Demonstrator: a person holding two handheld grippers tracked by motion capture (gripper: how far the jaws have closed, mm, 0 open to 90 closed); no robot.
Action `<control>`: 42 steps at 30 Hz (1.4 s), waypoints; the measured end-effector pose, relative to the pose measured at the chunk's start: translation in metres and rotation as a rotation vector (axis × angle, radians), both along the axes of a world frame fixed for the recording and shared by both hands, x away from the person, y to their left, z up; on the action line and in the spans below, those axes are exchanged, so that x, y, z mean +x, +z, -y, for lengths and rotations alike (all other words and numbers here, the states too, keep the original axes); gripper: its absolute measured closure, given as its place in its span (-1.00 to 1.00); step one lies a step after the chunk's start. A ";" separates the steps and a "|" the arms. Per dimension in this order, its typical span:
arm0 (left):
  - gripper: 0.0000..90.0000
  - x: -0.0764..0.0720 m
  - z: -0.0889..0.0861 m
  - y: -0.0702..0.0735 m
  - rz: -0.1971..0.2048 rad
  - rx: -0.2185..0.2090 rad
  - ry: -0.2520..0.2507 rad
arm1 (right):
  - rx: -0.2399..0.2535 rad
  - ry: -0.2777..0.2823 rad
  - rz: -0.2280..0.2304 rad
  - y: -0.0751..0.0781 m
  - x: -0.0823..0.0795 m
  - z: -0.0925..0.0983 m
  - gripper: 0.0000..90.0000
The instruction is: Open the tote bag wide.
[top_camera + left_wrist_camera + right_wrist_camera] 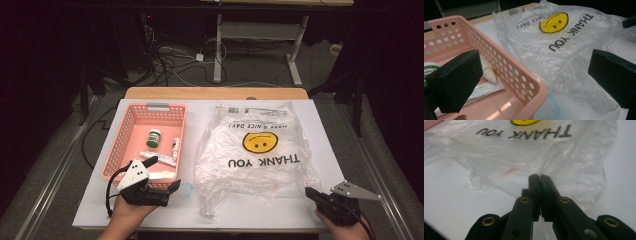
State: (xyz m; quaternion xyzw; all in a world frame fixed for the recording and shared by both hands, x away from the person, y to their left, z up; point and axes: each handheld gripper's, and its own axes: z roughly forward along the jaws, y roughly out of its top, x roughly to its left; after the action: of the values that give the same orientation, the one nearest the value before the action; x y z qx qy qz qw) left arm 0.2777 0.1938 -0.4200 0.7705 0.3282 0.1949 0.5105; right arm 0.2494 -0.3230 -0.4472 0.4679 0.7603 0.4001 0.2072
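— Closest to the lens, what is the right gripper (540,177) doing?
— Its black jaws are pressed together, and the tips meet right at the near edge of the plastic bag (529,157). A thin fold of film seems to run up from between the tips, but I cannot tell for certain that plastic is pinched there. From the high view the same gripper (311,192) sits at the table's near right corner, just beside the bag's lower right edge.
— And the bag itself?
— It is a clear carrier bag (255,155) lying flat and crumpled on the white table (327,125), printed with a yellow smiley (260,142) and "THANK YOU", the lettering upside down from the person's side.
— The left gripper (162,175)?
— Jaws spread wide, nothing between them. One jaw hangs over the near right corner of the pink basket (117,145), the other over the table between basket and bag.
— What lies in the basket?
— A green-capped jar (154,137), a small white bottle (175,145) and a flat white tube (157,158), all on the basket floor.
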 end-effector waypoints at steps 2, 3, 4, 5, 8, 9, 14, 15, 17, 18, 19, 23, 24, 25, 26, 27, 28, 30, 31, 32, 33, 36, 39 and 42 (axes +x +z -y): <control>-1.00 0.000 0.000 0.000 -0.001 -0.001 -0.001 | 0.007 0.049 0.022 0.005 -0.014 -0.014 0.99; -1.00 0.001 0.001 -0.001 -0.002 -0.001 -0.004 | 0.012 0.063 0.024 0.006 -0.019 -0.020 0.99; -1.00 0.001 0.001 -0.001 -0.003 0.001 -0.006 | 0.019 0.086 0.031 0.008 -0.025 -0.027 0.99; -1.00 0.001 0.001 -0.001 -0.003 0.001 -0.006 | 0.023 0.117 0.040 0.008 -0.030 -0.035 0.99; -1.00 0.001 0.001 -0.001 -0.004 -0.004 -0.009 | 0.021 0.172 0.076 0.018 -0.041 -0.049 0.69; -1.00 0.001 0.001 -0.001 -0.004 -0.004 -0.009 | 0.021 0.172 0.076 0.018 -0.041 -0.049 0.69; -1.00 0.002 -0.002 -0.001 0.003 -0.029 -0.016 | 0.063 0.085 0.224 0.061 -0.023 -0.032 0.34; -1.00 0.001 -0.004 0.001 0.030 -0.057 -0.031 | 0.061 0.066 0.224 0.064 -0.015 -0.030 0.32; -1.00 -0.003 -0.006 0.003 0.084 -0.095 -0.039 | 0.057 0.030 0.223 0.065 0.005 -0.024 0.30; -1.00 -0.004 -0.007 0.005 0.107 -0.107 -0.044 | 0.059 0.017 0.220 0.064 0.012 -0.022 0.27; -1.00 -0.004 -0.007 0.005 0.107 -0.107 -0.044 | 0.059 0.000 0.217 0.062 0.021 -0.020 0.24; -1.00 -0.010 -0.012 0.008 0.209 -0.202 -0.051 | 0.059 -0.077 0.168 0.047 0.064 -0.008 0.09; -1.00 -0.012 -0.013 0.010 0.226 -0.219 -0.050 | 0.063 -0.090 0.153 0.045 0.071 -0.006 0.08; -1.00 -0.012 -0.013 0.010 0.226 -0.219 -0.050 | 0.058 -0.107 0.142 0.041 0.079 -0.003 0.08; -1.00 -0.014 -0.014 0.010 0.259 -0.235 -0.050 | 0.061 -0.121 0.134 0.038 0.087 -0.001 0.07; -1.00 -0.017 -0.014 0.011 0.285 -0.239 -0.056 | 0.066 -0.130 0.122 0.035 0.094 0.001 0.06; -1.00 -0.018 -0.013 0.012 0.294 -0.230 -0.060 | 0.063 -0.139 0.115 0.032 0.101 0.002 0.06; -1.00 -0.017 -0.011 0.010 0.276 -0.199 -0.069 | 0.054 -0.153 0.100 0.027 0.114 0.004 0.04; -1.00 -0.017 -0.011 0.010 0.276 -0.199 -0.069 | 0.055 -0.160 0.092 0.025 0.120 0.004 0.04; -1.00 -0.016 -0.009 0.009 0.259 -0.186 -0.070 | 0.058 -0.165 0.086 0.023 0.127 0.005 0.02; -1.00 -0.014 -0.008 0.008 0.240 -0.179 -0.072 | 0.063 -0.177 0.076 0.020 0.134 0.006 0.00; -1.00 -0.008 -0.005 0.005 0.168 -0.129 -0.064 | 0.057 -0.218 0.043 0.012 0.153 0.008 -0.04; -1.00 -0.002 -0.001 0.001 0.081 -0.053 -0.044 | 0.040 -0.241 0.018 0.003 0.170 0.009 -0.07; -1.00 -0.003 0.003 0.000 0.084 -0.019 -0.052 | 0.038 -0.237 -0.006 -0.005 0.187 0.010 -0.08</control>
State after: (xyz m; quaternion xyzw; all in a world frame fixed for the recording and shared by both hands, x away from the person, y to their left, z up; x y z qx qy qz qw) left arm 0.2749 0.1911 -0.4195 0.7650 0.2881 0.2108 0.5360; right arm 0.4368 -0.3329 -0.4521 0.5596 0.6925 0.3857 0.2421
